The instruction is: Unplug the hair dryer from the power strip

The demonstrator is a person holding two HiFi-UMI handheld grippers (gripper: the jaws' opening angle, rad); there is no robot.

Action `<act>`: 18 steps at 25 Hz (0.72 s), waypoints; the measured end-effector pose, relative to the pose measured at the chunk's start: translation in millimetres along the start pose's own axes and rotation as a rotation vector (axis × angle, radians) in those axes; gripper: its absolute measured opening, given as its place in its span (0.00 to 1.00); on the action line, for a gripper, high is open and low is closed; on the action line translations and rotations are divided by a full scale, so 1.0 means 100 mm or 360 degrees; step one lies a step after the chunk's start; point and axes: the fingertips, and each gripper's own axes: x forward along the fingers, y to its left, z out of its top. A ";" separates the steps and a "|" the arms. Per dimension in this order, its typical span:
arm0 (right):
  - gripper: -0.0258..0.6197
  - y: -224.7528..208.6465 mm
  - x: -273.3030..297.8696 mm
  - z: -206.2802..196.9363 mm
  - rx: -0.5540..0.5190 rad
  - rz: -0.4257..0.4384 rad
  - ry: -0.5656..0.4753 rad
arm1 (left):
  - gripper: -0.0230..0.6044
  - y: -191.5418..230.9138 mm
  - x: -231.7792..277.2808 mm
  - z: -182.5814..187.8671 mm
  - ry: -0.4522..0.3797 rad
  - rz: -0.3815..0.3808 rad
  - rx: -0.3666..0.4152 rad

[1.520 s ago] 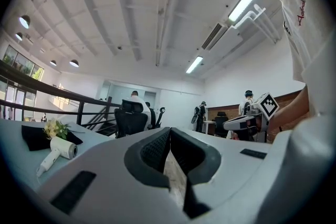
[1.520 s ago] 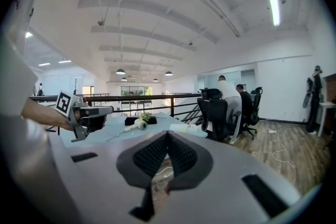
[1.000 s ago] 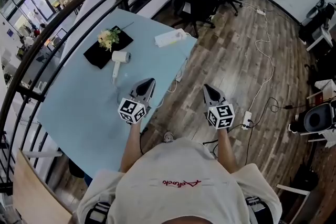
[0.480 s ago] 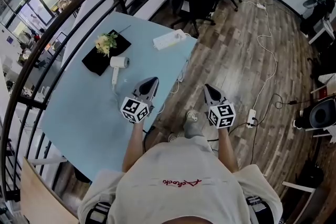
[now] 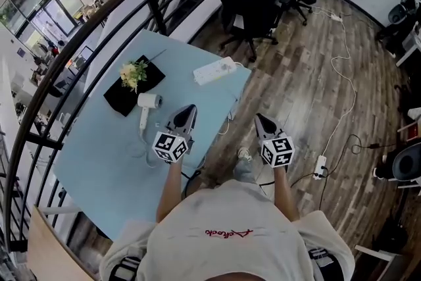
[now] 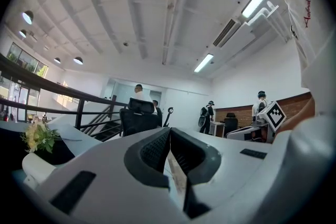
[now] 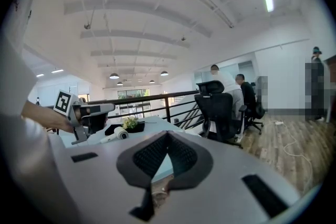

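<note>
Hair dryer (image 5: 147, 104) at eleven o'clock, power strip (image 5: 216, 70) at twelve: approach step; left claw (image 5: 188, 108) and right claw (image 5: 258, 118), closed empty, must next open.

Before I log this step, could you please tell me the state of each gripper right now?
Left gripper: closed, holding nothing.
Right gripper: closed, holding nothing.

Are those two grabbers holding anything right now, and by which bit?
Nothing. The left gripper and right gripper both have their jaws shut and empty; the hair dryer lies untouched on the table.
</note>
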 end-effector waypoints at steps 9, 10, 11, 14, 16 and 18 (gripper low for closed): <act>0.07 -0.59 0.81 0.30 0.0005 0.0153 0.0006 | 0.05 0.35 0.72 0.09 0.0025 0.0120 0.0048; 0.07 -0.65 0.90 0.33 0.0002 0.0176 0.0008 | 0.05 0.39 0.79 0.11 0.0024 0.0143 0.0051; 0.07 -0.72 0.99 0.36 0.0001 0.0198 0.0010 | 0.05 0.43 0.86 0.12 0.0024 0.0167 0.0054; 0.07 -0.88 1.23 0.46 -0.0004 0.0273 0.0009 | 0.05 0.54 1.03 0.16 0.0027 0.0248 0.0070; 0.07 -0.94 1.37 0.51 -0.0011 0.0326 0.0012 | 0.05 0.62 1.09 0.18 0.0033 0.0310 0.0087; 0.07 -1.01 1.50 0.55 -0.0017 0.0373 0.0016 | 0.05 0.70 1.16 0.21 0.0040 0.0360 0.0109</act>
